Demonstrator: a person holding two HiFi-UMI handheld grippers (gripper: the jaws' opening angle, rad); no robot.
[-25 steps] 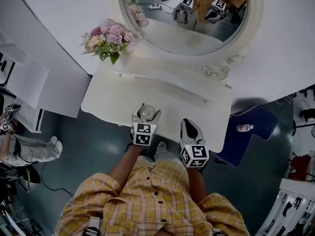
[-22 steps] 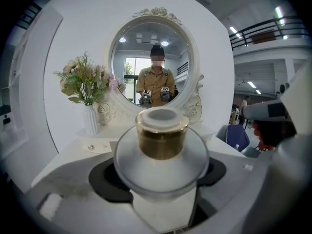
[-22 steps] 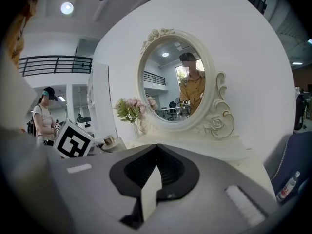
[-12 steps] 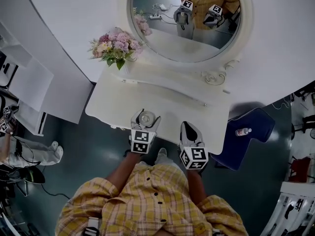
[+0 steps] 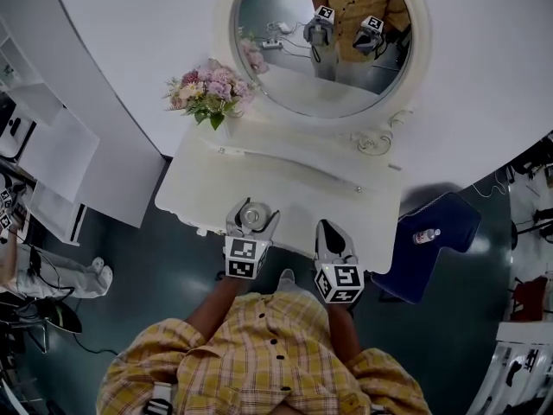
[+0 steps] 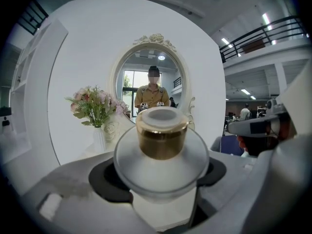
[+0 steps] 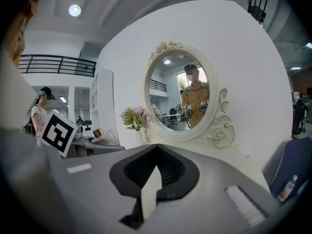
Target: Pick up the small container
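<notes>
Grips a small round frosted-glass container with a gold collar [image 6: 162, 145] upright between left gripper [image 5: 252, 215] fingers, at the white table's [image 5: 285, 175] near edge; contents unclear. Shows right gripper [image 5: 333, 232] fingers pressed together, empty. Pink flowers [image 5: 210, 89] in a white vase [image 6: 100, 138] behind.

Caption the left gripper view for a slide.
Left gripper holds a gold-capped small container in front of an oval mirror and flowers.
</notes>
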